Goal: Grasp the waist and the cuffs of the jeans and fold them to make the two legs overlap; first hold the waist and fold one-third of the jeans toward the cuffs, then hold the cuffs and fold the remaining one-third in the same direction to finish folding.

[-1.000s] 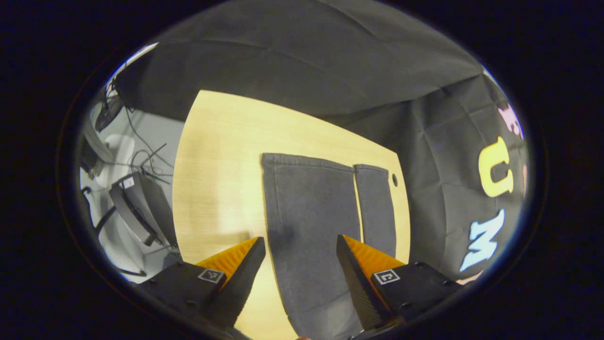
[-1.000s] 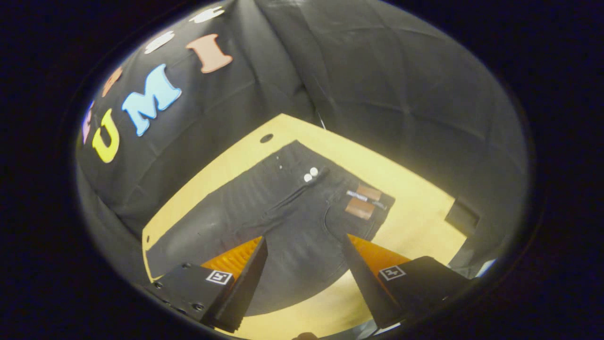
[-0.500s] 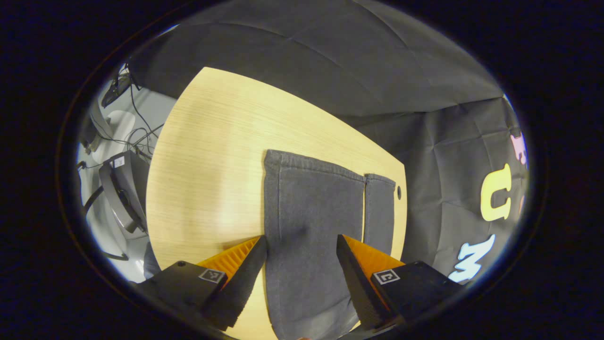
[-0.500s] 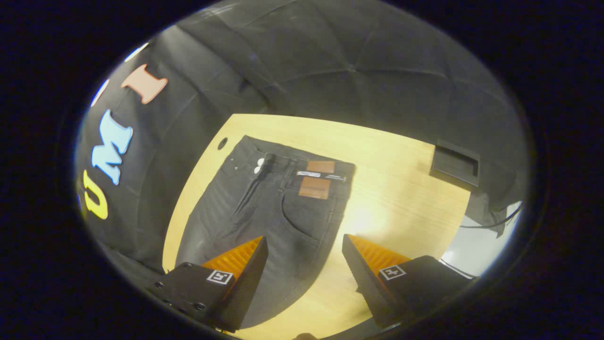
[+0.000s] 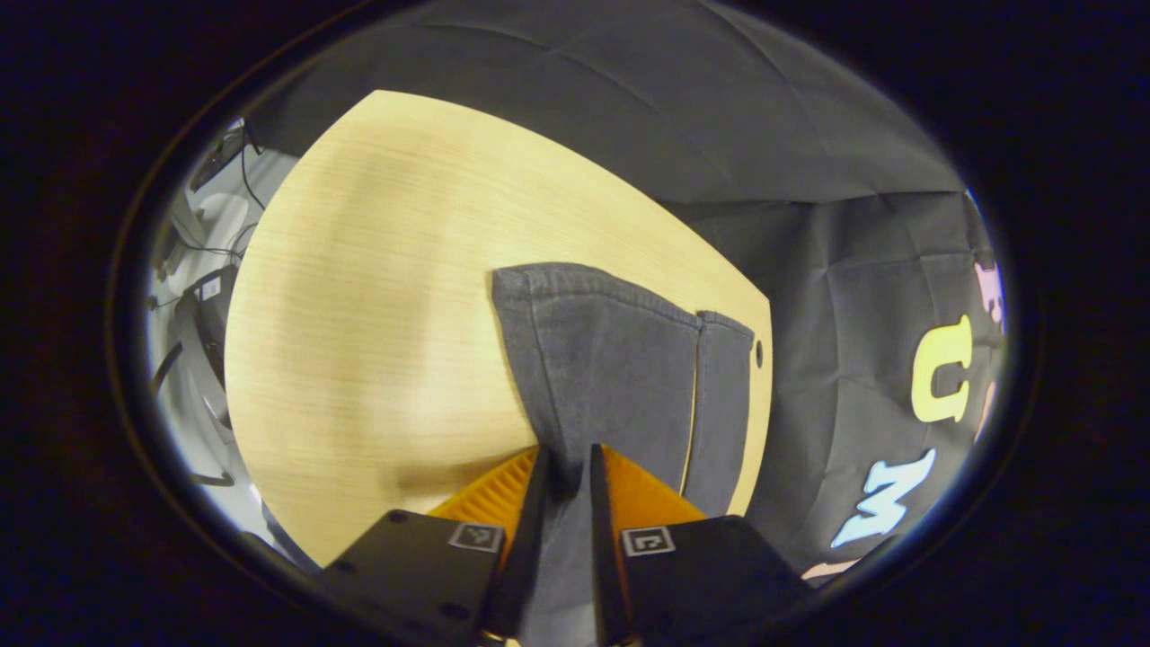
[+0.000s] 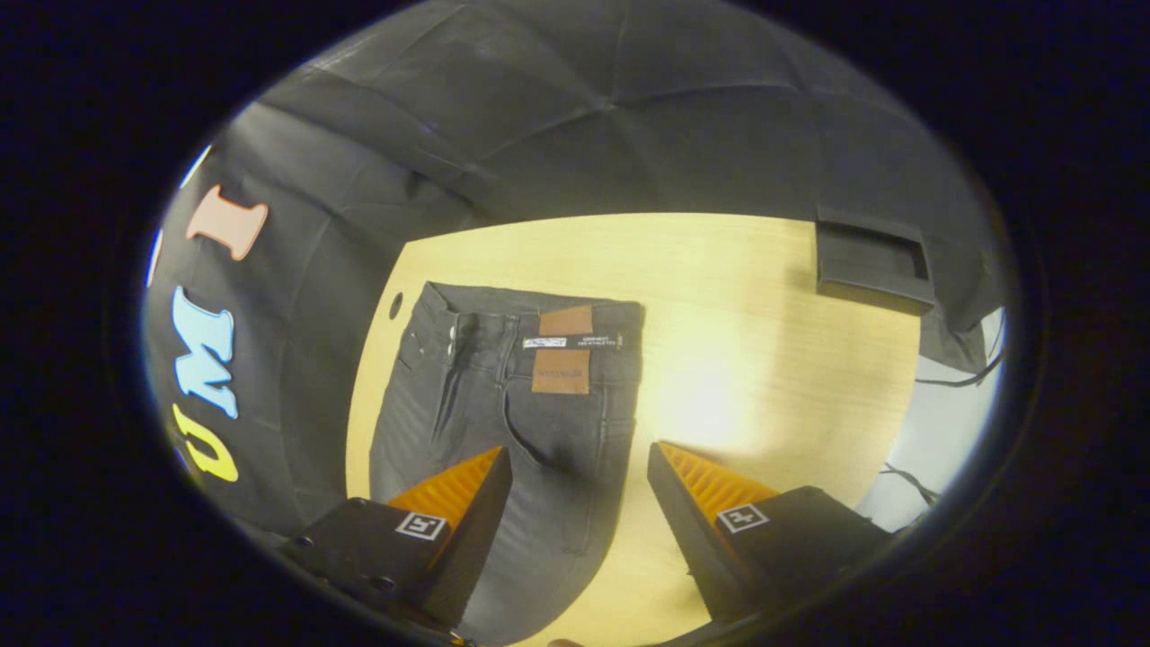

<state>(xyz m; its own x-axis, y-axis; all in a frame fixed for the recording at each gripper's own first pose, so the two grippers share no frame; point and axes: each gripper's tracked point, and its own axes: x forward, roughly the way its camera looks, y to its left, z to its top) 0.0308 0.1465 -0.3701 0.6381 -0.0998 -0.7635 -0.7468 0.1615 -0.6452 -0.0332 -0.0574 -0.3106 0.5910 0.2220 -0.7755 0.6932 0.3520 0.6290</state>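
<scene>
Dark grey jeans [image 5: 620, 359] lie flat on the pale wooden table [image 5: 377, 270]. In the left gripper view both legs stretch away to the cuffs [image 5: 584, 283], side by side with a thin gap. My left gripper [image 5: 564, 454] is shut on the near leg's fabric, which puckers up between the fingers. In the right gripper view the jeans [image 6: 485, 404] show their waist [image 6: 539, 310], a brown patch [image 6: 564, 359] and the fly. My right gripper [image 6: 579, 454] hangs open above the hip, near the outer seam, one finger over denim and the other over bare table.
A black tray-like box [image 6: 871, 261] sits at the table's far right corner. A small round hole [image 6: 396, 305] pierces the table by the waist, and another hole [image 5: 759, 353] lies past the cuffs. Cables and a chair [image 5: 202, 305] stand beyond the table's left edge.
My left gripper went from open to shut, pinching the near leg. The right gripper swung round so the waist now faces it squarely, and it stays open.
</scene>
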